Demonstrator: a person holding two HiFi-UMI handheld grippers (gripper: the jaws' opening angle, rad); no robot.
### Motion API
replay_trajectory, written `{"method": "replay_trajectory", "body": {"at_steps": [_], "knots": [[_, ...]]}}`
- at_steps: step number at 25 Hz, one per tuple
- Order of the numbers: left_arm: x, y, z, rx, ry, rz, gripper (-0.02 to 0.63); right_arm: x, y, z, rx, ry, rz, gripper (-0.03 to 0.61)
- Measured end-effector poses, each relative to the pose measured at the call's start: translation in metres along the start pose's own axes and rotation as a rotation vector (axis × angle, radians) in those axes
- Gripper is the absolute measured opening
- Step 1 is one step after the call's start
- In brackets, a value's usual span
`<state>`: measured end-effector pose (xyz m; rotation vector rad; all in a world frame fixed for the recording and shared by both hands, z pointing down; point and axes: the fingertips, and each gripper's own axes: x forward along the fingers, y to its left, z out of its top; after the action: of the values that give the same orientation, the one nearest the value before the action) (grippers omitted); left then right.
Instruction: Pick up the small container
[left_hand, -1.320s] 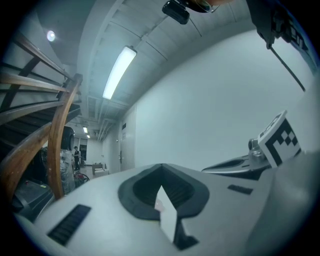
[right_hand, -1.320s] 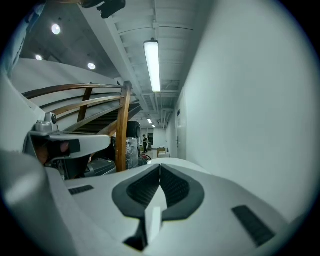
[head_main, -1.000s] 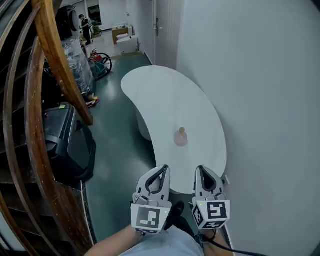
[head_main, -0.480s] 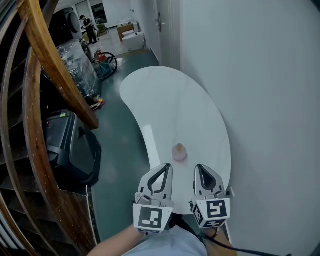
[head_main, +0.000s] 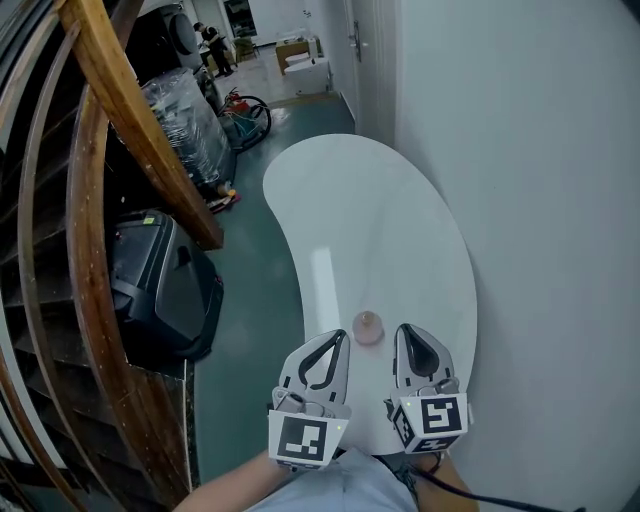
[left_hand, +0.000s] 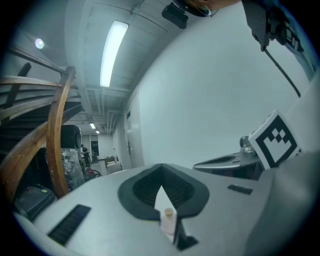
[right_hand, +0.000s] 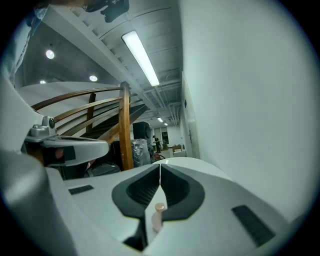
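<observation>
1. Two handheld grippers are seen at the bottom of the head view: L gripper (head_main: 338, 342) lower centre-left, R gripper (head_main: 408, 333) just to its right. Both are pointed up-frame over the near end of the table.
2. L gripper's jaws are shown closed in its own view, tips met, w/ nothing clamped; only a narrow slit is left behind the tips.
3. R gripper's jaws are likewise closed, tips touching, nothing held.
4. Small pink bottle (head_main: 368, 327) w/ a tan cap is stood upright on the white kidney-shaped table (head_main: 370, 210), lower centre of the head view. It is placed just ahead of and btwn the two gripper tips; no contact is seen.
5. In the L gripper view the small pink bottle (left_hand: 168, 220) is glimpsed thru the slit at bottom centre. R gripper (left_hand: 205, 164) is seen at mid-right there.
6. In the R gripper view the small pink bottle (right_hand: 158, 215) is again glimpsed at bottom centre. L gripper (right_hand: 102, 145) is seen at mid-left.
7. Right side of the head view is filled by a white wall (head_main: 550, 200).
8. Wooden stair railing (head_main: 130, 110) is curved down the upper left, w/ a black case (head_main: 160, 290) set under it at mid-left on the green floor (head_main: 250, 300).
9. Plastic-wrapped load (head_main: 190, 120) & a bike wheel (head_main: 258, 112) are seen at upper centre-left; a person (head_main: 212, 45) is stood far off at the top edge.
</observation>
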<state>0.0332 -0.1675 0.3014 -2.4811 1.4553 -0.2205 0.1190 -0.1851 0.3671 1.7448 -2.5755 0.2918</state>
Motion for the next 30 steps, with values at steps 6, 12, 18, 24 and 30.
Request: {"method": "replay_trajectory", "body": {"at_steps": [6, 12, 18, 24, 30], "knots": [[0.01, 0.016, -0.013, -0.023, 0.053, 0.039, 0.0, 0.021, 0.002, -0.004, 0.0, 0.019, 0.042, 0.002], [0.027, 0.03, -0.021, 0.028, 0.056, 0.013, 0.0, 0.042, 0.002, -0.019, -0.004, 0.064, 0.048, 0.003], [0.035, 0.05, -0.048, 0.013, 0.101, 0.002, 0.001, 0.059, 0.005, -0.043, 0.001, 0.125, 0.036, 0.003], [0.042, 0.058, -0.074, -0.318, 0.161, 0.088, 0.0, 0.07, 0.01, -0.06, 0.0, 0.173, 0.068, 0.079], [0.051, 0.058, -0.101, -0.317, 0.248, 0.041, 0.0, 0.082, 0.013, -0.08, -0.098, 0.249, 0.035, 0.144]]}}
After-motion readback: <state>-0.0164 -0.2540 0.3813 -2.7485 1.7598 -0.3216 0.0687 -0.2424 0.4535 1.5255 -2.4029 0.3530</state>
